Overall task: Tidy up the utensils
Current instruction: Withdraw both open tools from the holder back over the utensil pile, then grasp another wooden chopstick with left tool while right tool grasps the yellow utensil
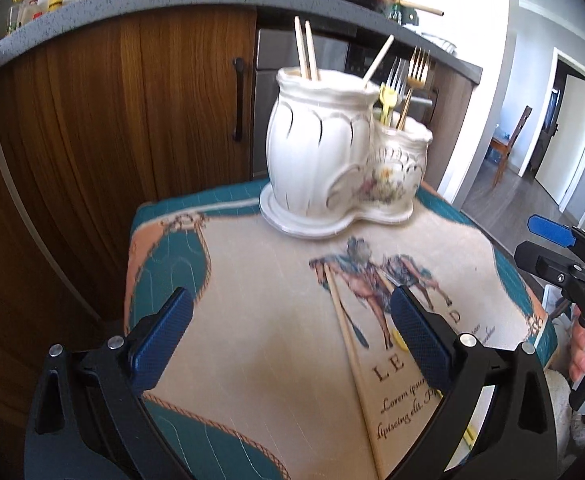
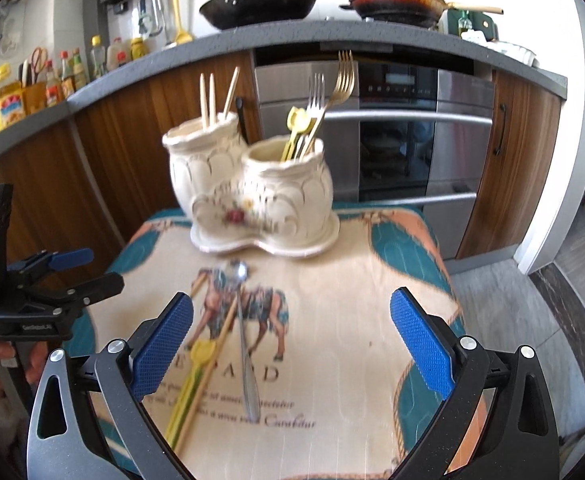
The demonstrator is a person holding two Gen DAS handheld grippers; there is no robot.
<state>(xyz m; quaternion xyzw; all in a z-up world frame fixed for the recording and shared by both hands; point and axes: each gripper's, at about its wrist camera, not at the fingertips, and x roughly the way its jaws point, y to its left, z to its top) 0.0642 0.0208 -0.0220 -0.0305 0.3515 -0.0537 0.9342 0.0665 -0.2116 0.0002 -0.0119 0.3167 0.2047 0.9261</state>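
Both the left gripper (image 1: 292, 336) and the right gripper (image 2: 292, 340) are being held wide apart and empty above the bench (image 2: 372, 300). A metal spoon (image 2: 244, 340), a wooden chopstick (image 2: 208, 368) and a yellow utensil (image 2: 190, 384) are lying just before the ceramic holder (image 2: 252, 192), in which forks (image 2: 332, 92) are standing.

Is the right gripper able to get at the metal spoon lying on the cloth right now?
Probably yes. The right gripper is open, the metal spoon lies flat between its fingers, and nothing covers it.
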